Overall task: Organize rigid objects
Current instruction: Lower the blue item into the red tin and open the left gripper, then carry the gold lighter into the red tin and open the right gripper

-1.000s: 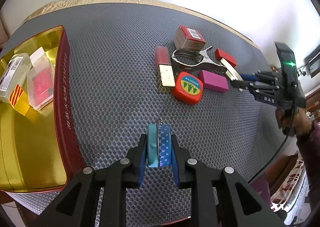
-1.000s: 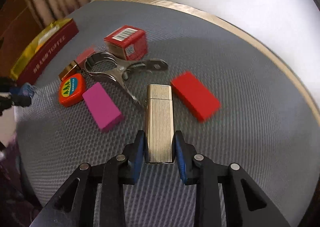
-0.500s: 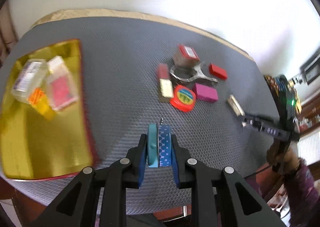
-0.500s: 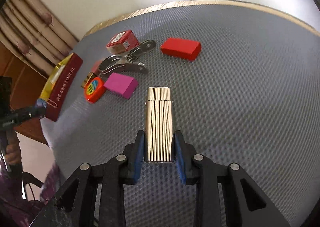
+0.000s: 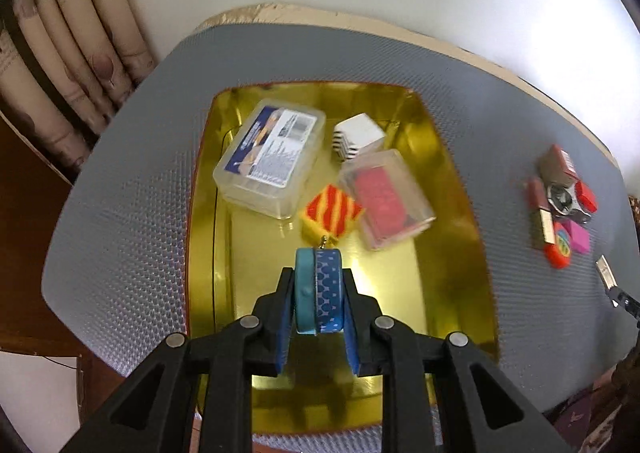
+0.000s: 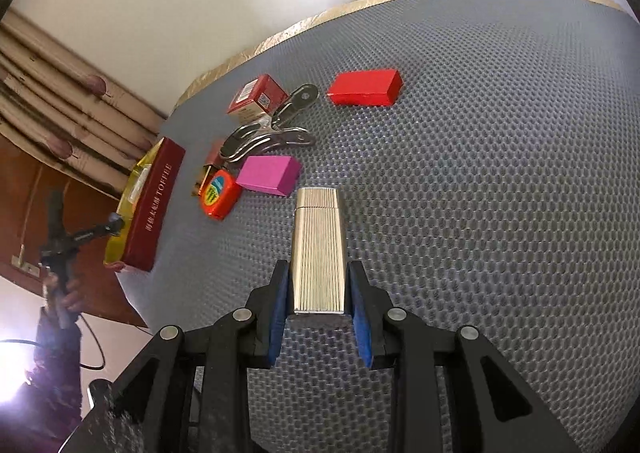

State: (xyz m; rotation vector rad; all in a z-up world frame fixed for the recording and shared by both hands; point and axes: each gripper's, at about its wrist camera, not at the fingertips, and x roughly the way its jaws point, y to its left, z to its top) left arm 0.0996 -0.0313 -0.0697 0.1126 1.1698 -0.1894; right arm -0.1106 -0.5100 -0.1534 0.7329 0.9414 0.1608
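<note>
Left wrist view shows the left tongs [image 5: 318, 307] pinching a blue disc [image 5: 319, 299] above the tin [image 5: 452, 189] (right tongs [image 6: 319, 295] pinch a lighter [image 6: 319, 253] over the surface [image 6: 500, 193]); released here, it could roll against the boxes [image 5: 272, 157].

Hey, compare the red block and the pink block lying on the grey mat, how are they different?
The red block lies apart from the cluster, nothing touching it; the pink block sits in the cluster beside the orange tape measure. The red block lies farther from the right gripper than the pink block. Colour differs, red against pink. Both are plain rectangular blocks lying flat on the mat.
</note>
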